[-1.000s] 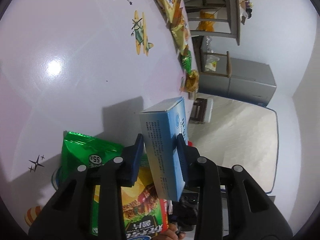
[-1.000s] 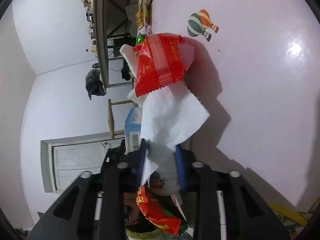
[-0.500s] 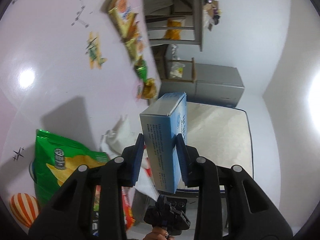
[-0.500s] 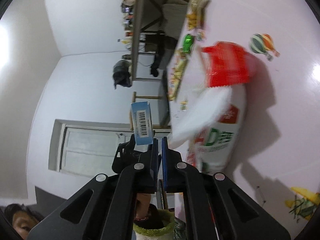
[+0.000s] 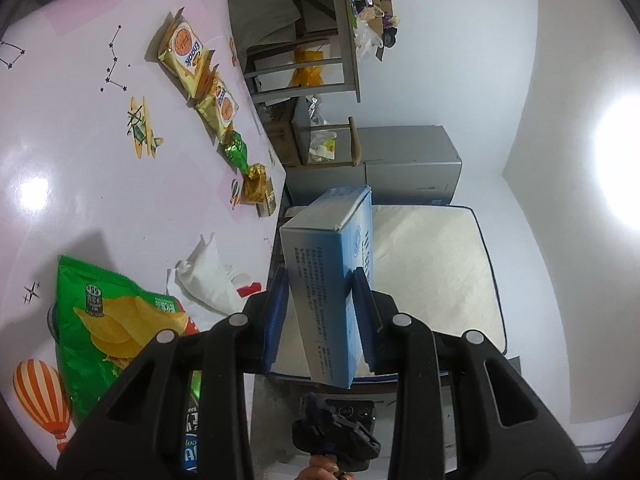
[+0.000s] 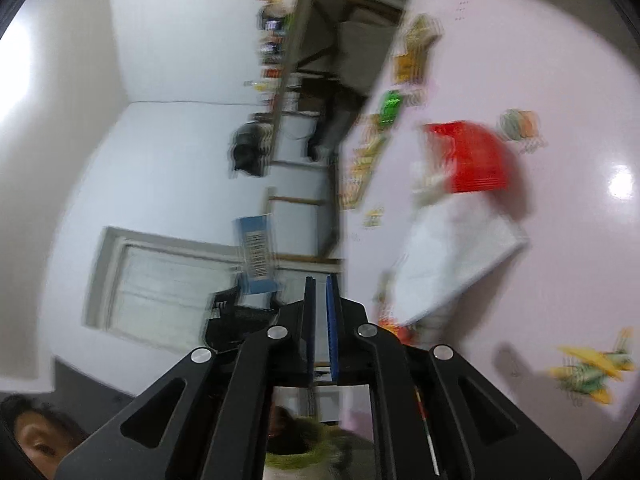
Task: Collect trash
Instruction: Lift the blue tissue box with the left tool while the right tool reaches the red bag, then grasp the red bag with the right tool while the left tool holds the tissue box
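Observation:
My left gripper (image 5: 320, 280) is shut on a blue and white carton box (image 5: 332, 248), held up beside the edge of the pink table (image 5: 80, 140). The same box (image 6: 256, 256) shows blurred in the right wrist view, to the left of my right gripper (image 6: 320, 280). Its jaws stand a narrow slit apart and are opening, with nothing between them. A white tissue (image 6: 452, 260) and a red wrapper (image 6: 468, 156) lie on the table to its right. That tissue (image 5: 212, 276) lies by a green chip bag (image 5: 108, 320) in the left wrist view.
Several snack packs (image 5: 186, 52), a green candy wrapper (image 5: 236, 150) and a gold wrapper (image 5: 258, 188) line the table's far edge. A mattress (image 5: 432, 272) lies on the floor beyond, with a grey cabinet (image 5: 408, 164) and shelves (image 5: 344, 32) behind. A person's head (image 6: 36, 440) shows at the bottom left.
Both grippers rose away from the table. The right gripper let go of the tissue and red wrapper, which now lie on the table, then closed to a slit. The left keeps the box.

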